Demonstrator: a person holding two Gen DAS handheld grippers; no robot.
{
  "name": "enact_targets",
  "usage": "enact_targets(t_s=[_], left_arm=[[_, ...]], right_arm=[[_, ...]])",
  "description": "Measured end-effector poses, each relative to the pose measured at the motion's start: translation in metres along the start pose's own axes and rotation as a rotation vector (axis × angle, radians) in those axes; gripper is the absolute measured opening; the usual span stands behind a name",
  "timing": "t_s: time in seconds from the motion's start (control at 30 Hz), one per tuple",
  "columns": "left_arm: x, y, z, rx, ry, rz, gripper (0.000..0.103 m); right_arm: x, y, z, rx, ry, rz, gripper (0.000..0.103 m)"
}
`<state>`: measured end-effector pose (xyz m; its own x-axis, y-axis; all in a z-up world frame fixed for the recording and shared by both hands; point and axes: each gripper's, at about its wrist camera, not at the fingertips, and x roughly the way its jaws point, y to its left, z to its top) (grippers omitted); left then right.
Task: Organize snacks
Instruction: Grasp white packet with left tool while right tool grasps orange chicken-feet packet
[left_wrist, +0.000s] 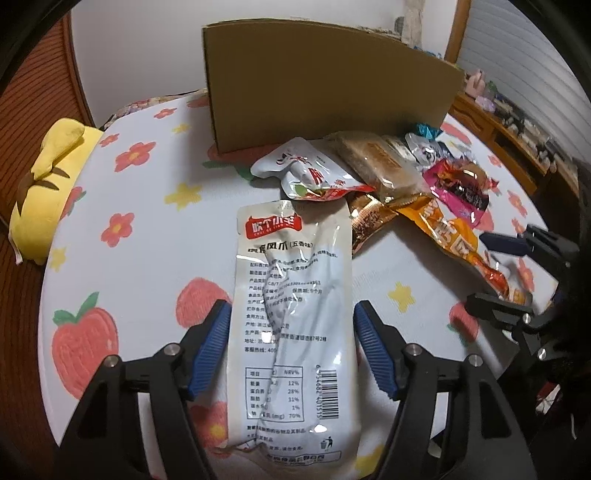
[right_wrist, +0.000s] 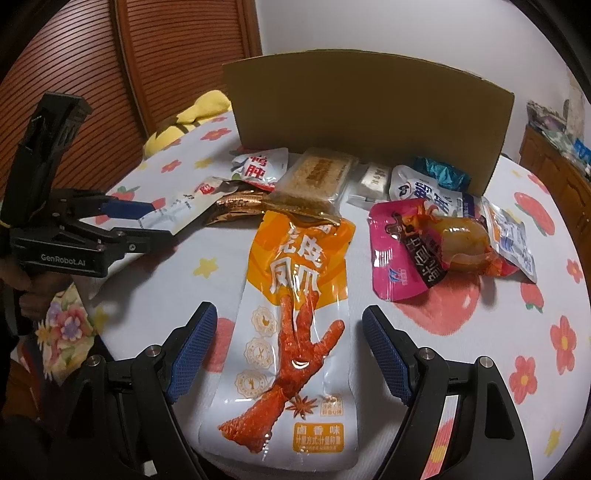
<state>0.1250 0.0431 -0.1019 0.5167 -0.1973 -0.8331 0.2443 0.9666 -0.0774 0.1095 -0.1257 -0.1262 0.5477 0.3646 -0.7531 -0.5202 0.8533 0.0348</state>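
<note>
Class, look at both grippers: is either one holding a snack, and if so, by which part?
Neither grips yet. The left gripper straddles the white packet mid-length; the right gripper straddles the orange packet. Pads stand clear of both.

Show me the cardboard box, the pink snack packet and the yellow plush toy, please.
cardboard box (right_wrist: 369, 122): right wrist view, middle of its front wall.
pink snack packet (right_wrist: 399, 254): right wrist view, its pink left half.
yellow plush toy (left_wrist: 44, 184): left wrist view, middle of its body.
</note>
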Motion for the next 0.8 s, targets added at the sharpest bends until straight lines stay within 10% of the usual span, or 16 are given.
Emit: enact_targets(t_s=[0.53,0.8], left_arm=[[-0.022,0.011,-0.009,-0.044,-0.066,0.030,0.063],[-0.043,0.011,-0.006,-0.059,-0.131,0.055,0.063]], right_arm=[[0.014,-0.002,0.014,-0.026,0.033,0.000,0.084],[0.017,0.003,0.015,-0.085,0.048,-0.056,0.061]])
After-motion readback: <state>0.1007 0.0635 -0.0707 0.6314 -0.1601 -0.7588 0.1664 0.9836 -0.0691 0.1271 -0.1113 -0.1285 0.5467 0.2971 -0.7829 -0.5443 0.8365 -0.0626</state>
